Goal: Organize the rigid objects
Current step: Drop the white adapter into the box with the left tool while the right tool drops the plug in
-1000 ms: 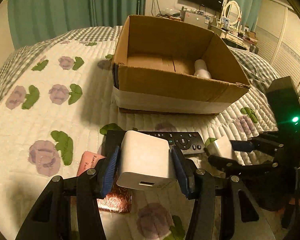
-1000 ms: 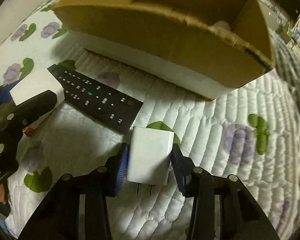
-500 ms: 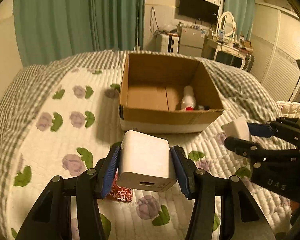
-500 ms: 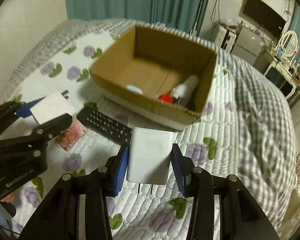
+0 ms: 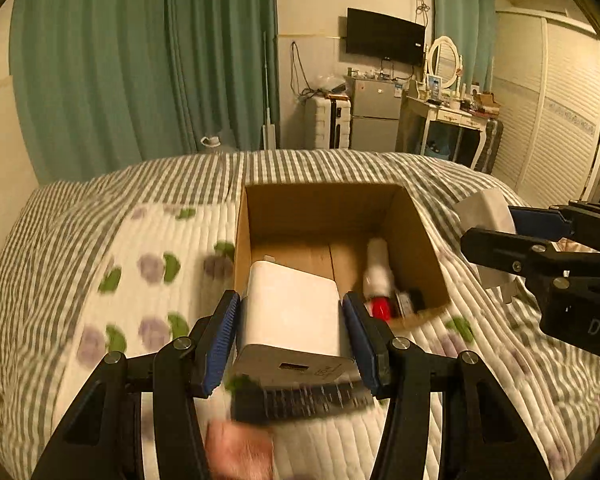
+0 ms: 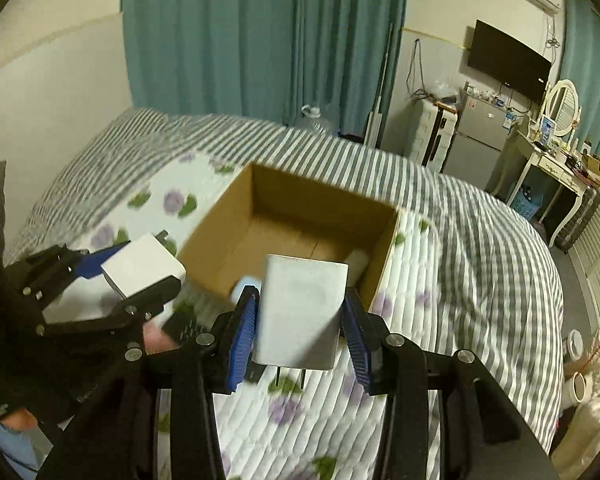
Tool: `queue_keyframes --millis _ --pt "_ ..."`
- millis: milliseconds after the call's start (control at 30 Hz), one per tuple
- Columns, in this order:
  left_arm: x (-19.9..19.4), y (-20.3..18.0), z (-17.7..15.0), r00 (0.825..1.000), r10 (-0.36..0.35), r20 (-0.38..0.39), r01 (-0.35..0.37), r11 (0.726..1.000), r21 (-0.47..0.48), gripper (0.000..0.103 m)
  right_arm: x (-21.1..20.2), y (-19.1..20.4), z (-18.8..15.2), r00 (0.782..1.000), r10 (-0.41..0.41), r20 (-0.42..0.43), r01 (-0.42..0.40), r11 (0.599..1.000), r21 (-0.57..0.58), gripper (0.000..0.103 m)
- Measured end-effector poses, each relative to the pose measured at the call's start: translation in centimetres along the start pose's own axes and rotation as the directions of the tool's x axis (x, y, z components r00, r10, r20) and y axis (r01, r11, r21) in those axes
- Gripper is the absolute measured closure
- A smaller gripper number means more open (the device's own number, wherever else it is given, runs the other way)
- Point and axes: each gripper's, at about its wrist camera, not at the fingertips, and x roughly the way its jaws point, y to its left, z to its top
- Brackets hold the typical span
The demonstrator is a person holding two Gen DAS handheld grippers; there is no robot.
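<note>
Bedding fills most of my view: a grey-and-white striped duvet (image 5: 80, 216) with a white quilted blanket printed with purple flowers (image 5: 148, 280) over it, teal curtains (image 5: 140, 60) behind on the left, then a black wall television (image 5: 385, 36), a small grey fridge (image 5: 374, 114) and a white dressing table with an oval mirror (image 5: 446, 100) to the right. I count two white cube-shaped plug chargers. My left hand-held gripper (image 5: 294, 338) is closed to the width of the first white charger (image 5: 294, 312), blue pads (image 5: 220, 344) pressed on both sides, held in the air before the open brown cardboard box (image 5: 324, 208) sitting on the bed. Below it lie one black remote control (image 5: 300, 402) and one blurred pink packet (image 5: 240, 446). Inside the box I see one white bottle with a red cap (image 5: 378, 280) and a small dark item I cannot identify. My right hand-held gripper (image 6: 302, 334) likewise clamps the second white charger (image 6: 300, 312), prongs pointing down, just over the box's near wall.
</note>
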Motion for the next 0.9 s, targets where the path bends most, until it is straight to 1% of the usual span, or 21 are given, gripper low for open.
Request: queue_keyframes --millis 100,133,267,333,400,467,567,600,633,667,700,733,767,900 --pt "3.1 0.5 1.6 1.0 -0.01 -0.018 0.01 1.0 -0.009 0.049 2.3 -1.0 1.9 1.0 -0.005 0.0 0.005 1.0 0.011 0.061" --pt "4.7 0.5 2.1 0.999 -0.009 -0.034 0.008 1.0 -0.003 0.049 3.3 -1.4 2.4 1.0 -0.006 -0.004 0.006 1.0 0.016 0.061" --pt "8.7 -0.3 2.9 0.999 -0.001 -0.053 0.003 0.999 0.049 0.049 7.8 -3.0 3.9 0.999 -0.013 -0.029 0.014 0.999 0.038 0.061" --pt "10.6 -0.5 3.1 0.997 -0.024 -0.072 0.029 0.998 0.06 0.049 10.1 -3.8 4.5 0.999 -0.014 -0.043 0.016 0.998 0.053 0.061" --pt "11.9 -0.9 3.2 0.996 -0.028 -0.081 0.034 0.997 0.073 0.049 12.3 -4.6 4.8 0.998 -0.01 -0.057 0.014 0.998 0.067 0.061" --pt "13.1 -1.4 3.1 0.996 -0.025 -0.086 0.035 0.994 0.106 0.049 13.9 -5.1 4.8 0.998 -0.008 -0.067 0.013 0.997 0.072 0.061" --pt "14.6 -1.8 2.9 0.993 -0.031 -0.112 0.044 0.992 0.119 0.049 15.4 -5.7 4.7 0.998 -0.003 -0.058 0.008 0.996 0.085 0.061" --pt "14.9 -1.7 2.9 0.992 -0.041 -0.122 0.055 0.992 0.115 0.048 15.7 -5.9 4.5 0.997 0.0 -0.071 0.007 0.996 0.093 0.06" --pt "15.0 -1.6 2.9 0.991 -0.049 -0.126 0.063 0.992 0.113 0.047 15.7 -6.0 4.5 0.997 -0.001 -0.075 0.009 0.995 0.104 0.043" --pt "14.7 -1.6 2.9 0.992 -0.053 -0.113 0.065 0.992 0.11 0.047 15.3 -6.4 4.4 0.998 -0.003 -0.057 0.011 0.991 0.131 0.032" --pt "14.3 -1.5 2.9 0.994 -0.059 -0.096 0.069 0.992 0.108 0.044 14.7 -6.7 4.3 1.0 -0.001 -0.031 0.006 0.988 0.152 0.025" --pt "13.4 -1.4 3.0 0.995 -0.068 -0.075 0.076 0.991 0.108 0.034 14.0 -6.9 4.3 1.0 0.011 -0.017 -0.009 0.987 0.162 0.026" --pt "12.8 -1.4 3.1 0.996 -0.065 -0.065 0.072 0.991 0.109 0.027 13.1 -7.0 4.5 1.0 0.02 -0.009 -0.018 0.987 0.162 0.026" --pt "8.6 -1.3 3.7 1.0 -0.019 -0.013 0.021 0.991 0.129 0.026 9.0 -6.6 4.7 1.0 -0.021 0.024 0.017 0.989 0.149 0.025"
